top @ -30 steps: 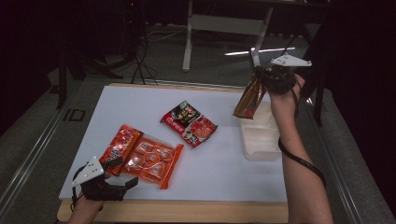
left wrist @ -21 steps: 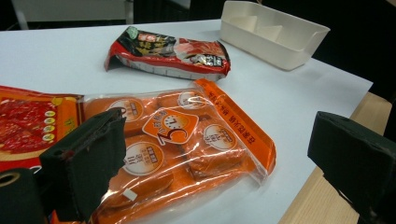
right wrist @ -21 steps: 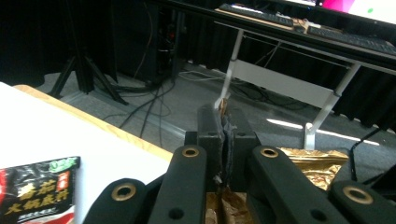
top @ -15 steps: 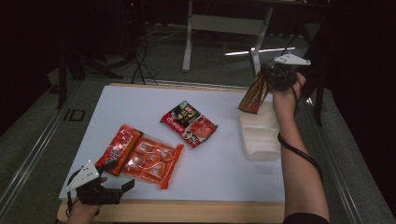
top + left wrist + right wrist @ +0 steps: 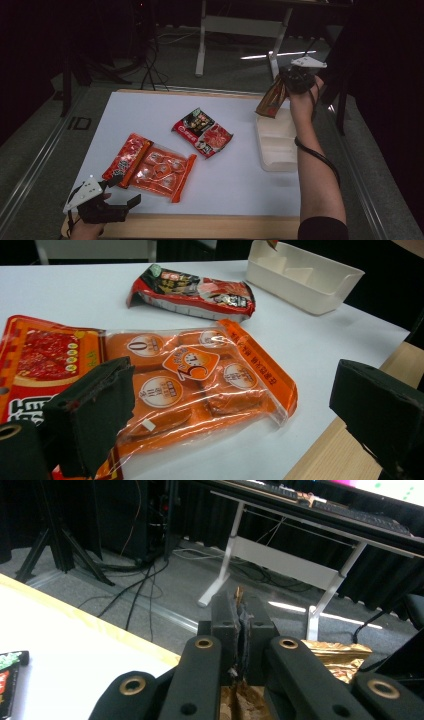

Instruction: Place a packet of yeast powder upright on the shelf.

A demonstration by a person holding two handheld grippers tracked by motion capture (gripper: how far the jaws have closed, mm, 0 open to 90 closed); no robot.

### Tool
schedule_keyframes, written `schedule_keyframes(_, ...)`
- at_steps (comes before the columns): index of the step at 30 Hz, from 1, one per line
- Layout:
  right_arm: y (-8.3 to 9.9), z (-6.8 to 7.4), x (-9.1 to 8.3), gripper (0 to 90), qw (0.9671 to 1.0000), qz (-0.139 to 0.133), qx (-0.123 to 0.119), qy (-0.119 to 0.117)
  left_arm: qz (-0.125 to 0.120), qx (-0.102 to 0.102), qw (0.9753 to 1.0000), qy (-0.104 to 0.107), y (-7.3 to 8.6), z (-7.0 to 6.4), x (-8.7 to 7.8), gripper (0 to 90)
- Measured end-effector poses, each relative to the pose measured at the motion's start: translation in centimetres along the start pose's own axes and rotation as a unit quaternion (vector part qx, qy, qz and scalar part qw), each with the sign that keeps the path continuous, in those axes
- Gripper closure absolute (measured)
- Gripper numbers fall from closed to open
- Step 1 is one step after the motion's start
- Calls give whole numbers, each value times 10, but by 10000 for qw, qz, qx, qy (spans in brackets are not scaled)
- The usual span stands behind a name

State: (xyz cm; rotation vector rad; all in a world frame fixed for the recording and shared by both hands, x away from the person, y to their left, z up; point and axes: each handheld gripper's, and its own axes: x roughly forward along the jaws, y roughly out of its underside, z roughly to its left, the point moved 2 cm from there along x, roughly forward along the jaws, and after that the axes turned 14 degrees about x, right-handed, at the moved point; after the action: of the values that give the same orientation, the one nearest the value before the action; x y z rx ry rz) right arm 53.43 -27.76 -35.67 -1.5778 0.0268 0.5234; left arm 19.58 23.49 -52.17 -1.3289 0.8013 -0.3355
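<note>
My right gripper [image 5: 290, 80] is shut on the top edge of a brown-gold snack packet [image 5: 271, 100], which hangs over the far end of a white divided tray [image 5: 277, 155]. In the right gripper view the jaws of the right gripper [image 5: 239, 612] are pressed together on the packet [image 5: 330, 657]. My left gripper [image 5: 124, 191] stands open and holds nothing at the table's front left edge. Just beyond the left gripper [image 5: 235, 375] lie a clear orange packet [image 5: 200, 385] and a red packet [image 5: 45, 355].
A red-and-black packet [image 5: 203, 131] lies mid-table, left of the tray [image 5: 305, 277]. The orange packet [image 5: 161, 170] overlaps the red one [image 5: 126, 157]. Bare white table [image 5: 235, 185] runs between the packets and the tray. Desk legs and cables stand on the floor beyond.
My right gripper has carried the brown packet slightly up and farther away. My left gripper has drawn back a little toward the front edge, still open.
</note>
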Motion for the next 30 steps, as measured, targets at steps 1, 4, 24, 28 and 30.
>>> schedule_keyframes(1,1,0,2,873,10000,3,-40,22,6,0,10000,-13,0,0,-1,43)
schedule_keyframes(4,3,-3,6,873,9999,-2,-87,50,17,-4,10000,-43,1,0,-3,43)
schedule_keyframes(24,36,-26,-4,872,9968,410,-473,505,34,53,10000,39,0,-3,-2,43)
schedule_keyframes(28,36,-32,-10,872,9973,375,-384,508,25,42,10000,46,0,-3,-1,43)
schedule_keyframes(30,38,-30,-11,872,9969,406,-454,501,36,54,10000,46,0,-3,0,43)
